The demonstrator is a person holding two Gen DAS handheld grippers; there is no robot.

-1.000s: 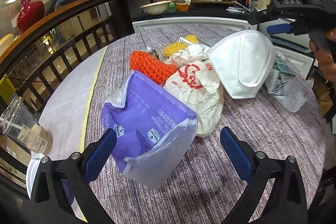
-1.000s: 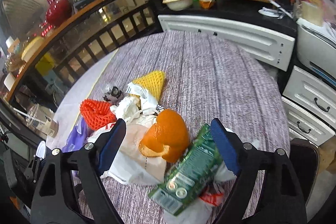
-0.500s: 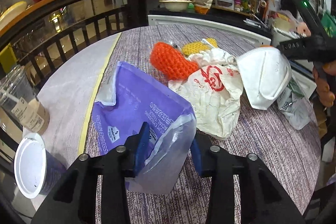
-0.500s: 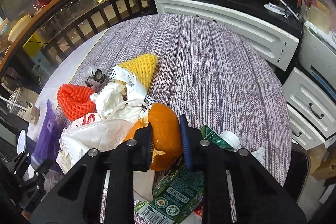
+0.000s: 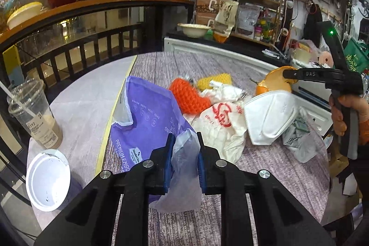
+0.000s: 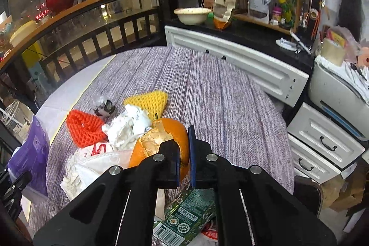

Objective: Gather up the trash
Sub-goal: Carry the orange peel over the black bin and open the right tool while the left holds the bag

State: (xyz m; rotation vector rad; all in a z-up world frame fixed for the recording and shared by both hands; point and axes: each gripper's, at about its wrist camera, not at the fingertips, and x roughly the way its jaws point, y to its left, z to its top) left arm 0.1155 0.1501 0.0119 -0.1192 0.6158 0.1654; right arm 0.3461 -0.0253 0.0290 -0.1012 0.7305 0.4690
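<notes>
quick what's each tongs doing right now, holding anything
Left tongs: have just been closing, now shut on the clear edge of the purple plastic tissue wrapper.
Right tongs: shut on the torn orange peel.

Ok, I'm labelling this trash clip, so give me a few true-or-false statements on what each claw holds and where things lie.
1. The left claw is shut on the purple plastic bag. True.
2. The right claw grips the yellow foam net. False: it is shut on the orange peel; the net lies free on the table.
3. The white face mask lies on the table. True.
4. The plastic cup with a straw lies tipped over. False: it stands upright.
</notes>
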